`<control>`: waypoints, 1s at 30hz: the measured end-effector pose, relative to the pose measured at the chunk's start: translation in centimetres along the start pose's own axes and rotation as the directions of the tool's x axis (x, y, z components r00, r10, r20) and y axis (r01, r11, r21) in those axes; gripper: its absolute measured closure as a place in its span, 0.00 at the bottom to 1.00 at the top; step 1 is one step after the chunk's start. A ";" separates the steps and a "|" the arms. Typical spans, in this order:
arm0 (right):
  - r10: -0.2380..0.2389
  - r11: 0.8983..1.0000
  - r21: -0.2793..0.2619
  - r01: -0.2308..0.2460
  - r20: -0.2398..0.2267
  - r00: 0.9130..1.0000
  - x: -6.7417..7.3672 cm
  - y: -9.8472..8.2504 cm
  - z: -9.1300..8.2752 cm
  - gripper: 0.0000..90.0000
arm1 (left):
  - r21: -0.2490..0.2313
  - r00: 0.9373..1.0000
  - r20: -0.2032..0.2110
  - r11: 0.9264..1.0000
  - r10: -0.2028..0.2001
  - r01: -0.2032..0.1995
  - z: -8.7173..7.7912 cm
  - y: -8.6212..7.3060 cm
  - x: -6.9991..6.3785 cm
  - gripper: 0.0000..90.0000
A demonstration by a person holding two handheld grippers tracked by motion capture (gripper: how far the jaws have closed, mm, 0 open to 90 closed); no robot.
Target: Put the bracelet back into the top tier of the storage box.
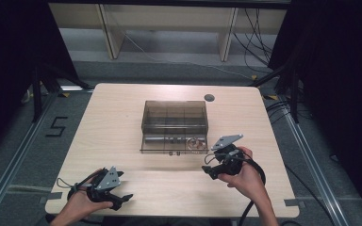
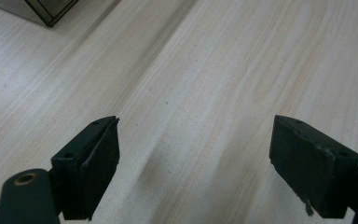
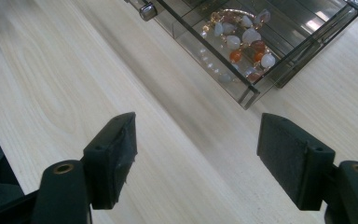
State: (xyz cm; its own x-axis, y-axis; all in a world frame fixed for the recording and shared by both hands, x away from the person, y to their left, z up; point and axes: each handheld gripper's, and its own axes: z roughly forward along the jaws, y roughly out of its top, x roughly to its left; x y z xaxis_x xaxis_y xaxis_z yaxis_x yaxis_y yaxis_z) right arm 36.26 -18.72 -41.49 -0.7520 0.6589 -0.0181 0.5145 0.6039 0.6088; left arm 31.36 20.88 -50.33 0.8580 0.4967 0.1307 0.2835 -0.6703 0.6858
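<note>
Holding my right gripper (image 3: 196, 149) with jaws spread, empty, over bare table (image 3: 51, 70); bracelet (image 3: 242, 39) lies in the drawer (image 3: 247, 91), upper right of frame. Left gripper (image 2: 193, 168) likewise spread, empty.

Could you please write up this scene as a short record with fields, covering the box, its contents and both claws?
surface: light wooden table
box: smoky clear drawer box, mid-table
drawer: bottom drawer pulled out toward the person
contents: beaded bracelet in the drawer's right end
left claw: open, empty, near table's front edge
right claw: open, empty, just in front of the drawer
</note>
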 end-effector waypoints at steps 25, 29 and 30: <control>0.026 0.995 -0.093 -0.026 0.001 1.000 1.0 -4.5 2.7 0.31 | -0.012 1.000 0.012 1.000 -0.007 0.007 0.0 0.0 -0.1 0.18; 0.045 0.993 -0.113 -0.044 0.005 0.999 1.3 -5.1 2.9 0.31 | -0.012 1.000 0.012 1.000 -0.007 0.007 0.0 0.0 -0.2 0.18; 0.047 0.993 -0.109 -0.047 -0.002 0.999 1.3 -5.2 2.9 0.31 | -0.013 1.000 0.012 1.000 -0.008 0.008 0.0 0.0 -0.1 0.18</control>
State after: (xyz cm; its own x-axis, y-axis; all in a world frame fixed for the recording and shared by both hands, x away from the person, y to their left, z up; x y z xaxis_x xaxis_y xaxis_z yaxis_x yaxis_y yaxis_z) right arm 33.80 -19.73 -46.94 -0.7280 0.6855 0.0119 0.5010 0.5200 0.6918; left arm 31.22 20.80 -50.29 0.8611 0.4949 0.1167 0.2846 -0.6593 0.6960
